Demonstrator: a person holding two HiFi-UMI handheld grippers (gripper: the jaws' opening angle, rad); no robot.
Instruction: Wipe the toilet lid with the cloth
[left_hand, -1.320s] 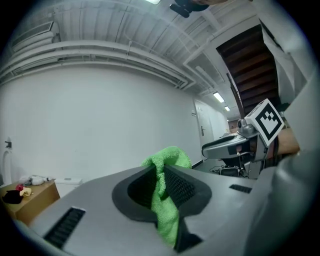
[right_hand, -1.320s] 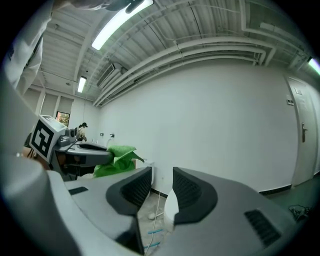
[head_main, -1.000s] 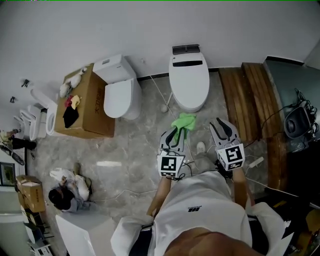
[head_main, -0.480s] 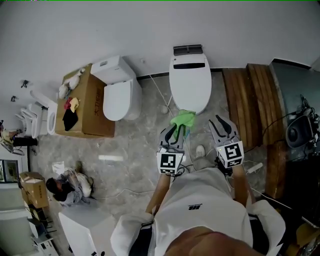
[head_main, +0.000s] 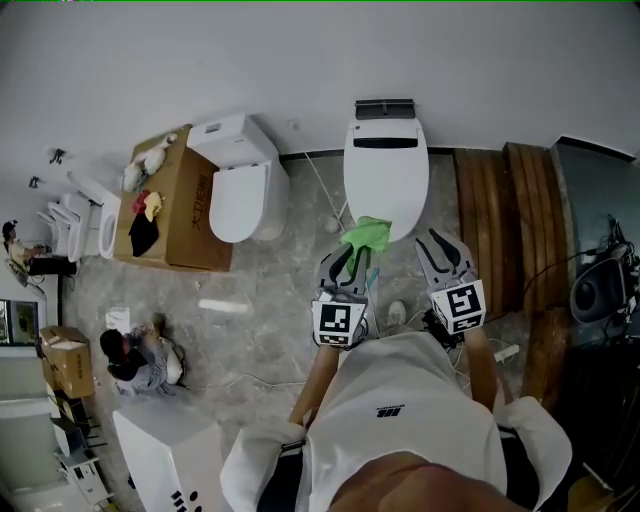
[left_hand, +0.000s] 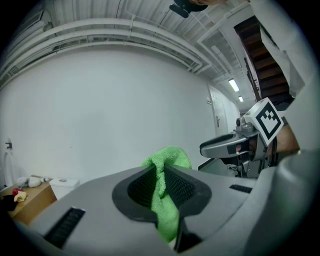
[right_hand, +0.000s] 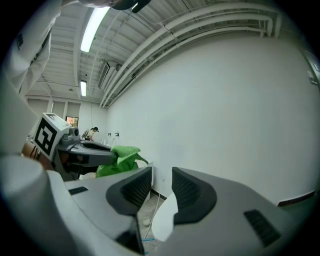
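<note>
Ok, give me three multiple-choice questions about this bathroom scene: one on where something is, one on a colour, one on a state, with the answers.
1. The crumpled green cloth is:
A. on the brown cardboard box
B. in the left claw
C. on the wooden planks

2. The oval toilet lid straight ahead is:
A. black
B. green
C. white

3. The right claw is:
A. open and empty
B. shut on the cloth
C. shut on the lid

Answers:
1. B, the left gripper view shows its jaws pinched on the cloth.
2. C, the head view shows the closed lid plain white.
3. A, the right gripper view shows a gap between its jaws with nothing in it.
</note>
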